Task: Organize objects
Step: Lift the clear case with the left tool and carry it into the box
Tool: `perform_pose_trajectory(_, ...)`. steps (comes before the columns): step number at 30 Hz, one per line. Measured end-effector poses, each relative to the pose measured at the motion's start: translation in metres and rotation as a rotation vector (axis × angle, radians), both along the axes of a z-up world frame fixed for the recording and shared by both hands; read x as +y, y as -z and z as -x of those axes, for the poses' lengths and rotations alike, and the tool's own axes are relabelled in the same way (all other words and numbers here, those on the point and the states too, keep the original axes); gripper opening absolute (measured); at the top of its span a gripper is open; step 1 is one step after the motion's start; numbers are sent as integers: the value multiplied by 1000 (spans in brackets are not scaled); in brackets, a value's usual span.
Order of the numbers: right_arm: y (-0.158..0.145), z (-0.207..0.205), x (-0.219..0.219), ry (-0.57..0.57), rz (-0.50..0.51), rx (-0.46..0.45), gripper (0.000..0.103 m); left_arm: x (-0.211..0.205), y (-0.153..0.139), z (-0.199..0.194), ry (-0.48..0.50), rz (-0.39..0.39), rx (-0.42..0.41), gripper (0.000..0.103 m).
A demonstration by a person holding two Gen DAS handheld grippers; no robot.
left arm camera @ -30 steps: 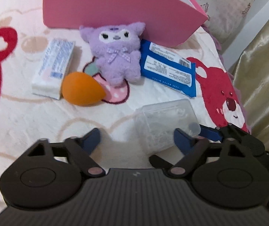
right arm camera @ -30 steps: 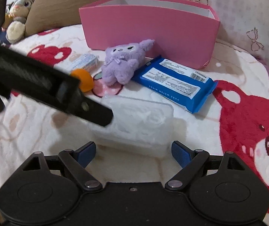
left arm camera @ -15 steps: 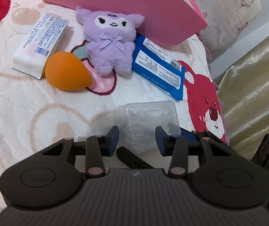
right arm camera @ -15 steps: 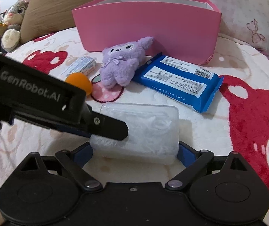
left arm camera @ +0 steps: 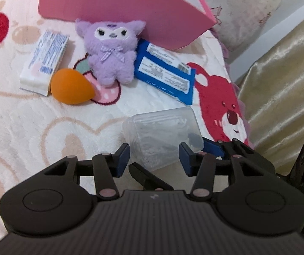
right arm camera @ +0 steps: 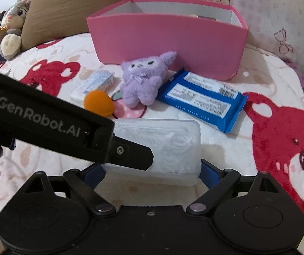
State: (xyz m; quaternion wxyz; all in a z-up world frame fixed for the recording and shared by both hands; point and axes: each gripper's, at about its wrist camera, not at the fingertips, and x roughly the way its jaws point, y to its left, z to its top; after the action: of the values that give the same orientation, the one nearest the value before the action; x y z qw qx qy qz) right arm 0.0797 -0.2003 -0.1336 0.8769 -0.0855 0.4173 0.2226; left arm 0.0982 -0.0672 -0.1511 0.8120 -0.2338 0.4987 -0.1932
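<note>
Right gripper (right arm camera: 153, 171) had its blue fingers (right arm camera: 209, 175) spread wide, one at each end of the clear plastic box (right arm camera: 169, 146), looked clamped on it lengthwise w/ the box just off the bed blanket (right arm camera: 215, 153). The left gripper (left arm camera: 154, 156) was on the same box from the other side: fingers (left arm camera: 122, 157) were opening, box end sitting between them, but there was a visible gap on both sides so not pressing on it afaict. In the right view the left gripper's black body cut across the near-left corner of the box and hid a chunk of it.

Just past the box, stuff lay in a loose row on the blanket: orange egg-shaped sponge (left arm camera: 71, 87) touching a white tissue pack (left arm camera: 45, 61), then the purple plush (left arm camera: 111, 48) lying on its back, then a blue wipes pack (left arm camera: 164, 74) right beside the plush, partly tucked against the pink storage box (right arm camera: 169, 40). The pink box stood open-topped behind all of them, something inside but couldn't tell what. Further back, a brown pillow (right arm camera: 77, 10), a grey bunny toy (right arm camera: 13, 21) at far left, and a floral pillow (right arm camera: 258, 6) on the right. Gold curtain (left arm camera: 283, 85) ran along the bed's edge in the left view.
</note>
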Motion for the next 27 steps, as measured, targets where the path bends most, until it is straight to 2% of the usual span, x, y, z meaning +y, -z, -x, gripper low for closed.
perform_pose_trajectory(7,-37,12,10,-16,-2,-24,95,16,-38,10,27,10,-16,48)
perform_pose_trajectory(14,-74,11,22,-57,-22,-82,95,32,-81,19,15,-17,-93,48)
perform_pose_trajectory(27,-121,-8,39,-122,-58,-122,95,49,-127,17,-20,-29,-176,48)
